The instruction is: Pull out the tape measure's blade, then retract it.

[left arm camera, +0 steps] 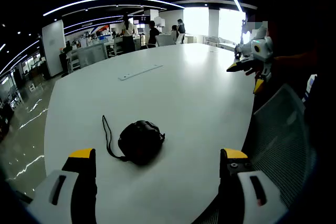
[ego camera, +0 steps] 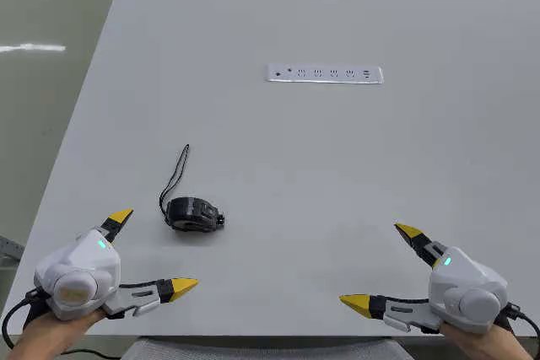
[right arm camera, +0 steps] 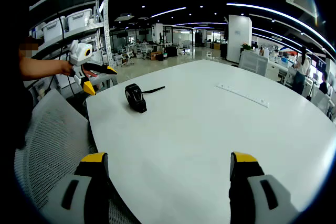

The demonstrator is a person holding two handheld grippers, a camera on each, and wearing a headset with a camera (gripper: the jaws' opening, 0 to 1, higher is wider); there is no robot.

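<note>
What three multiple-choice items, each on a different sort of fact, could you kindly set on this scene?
1. The left gripper and right gripper are: A both open; B both shut; C one shut.
2. The tape measure is: A yellow; B black; C red.
3. The tape measure lies nearer: A the right gripper; B the left gripper; C neither, midway.
Answers: 1 A, both pairs of jaws stand apart, holding nothing; 2 B, its case is black; 3 B, it lies just ahead of the left gripper.
</note>
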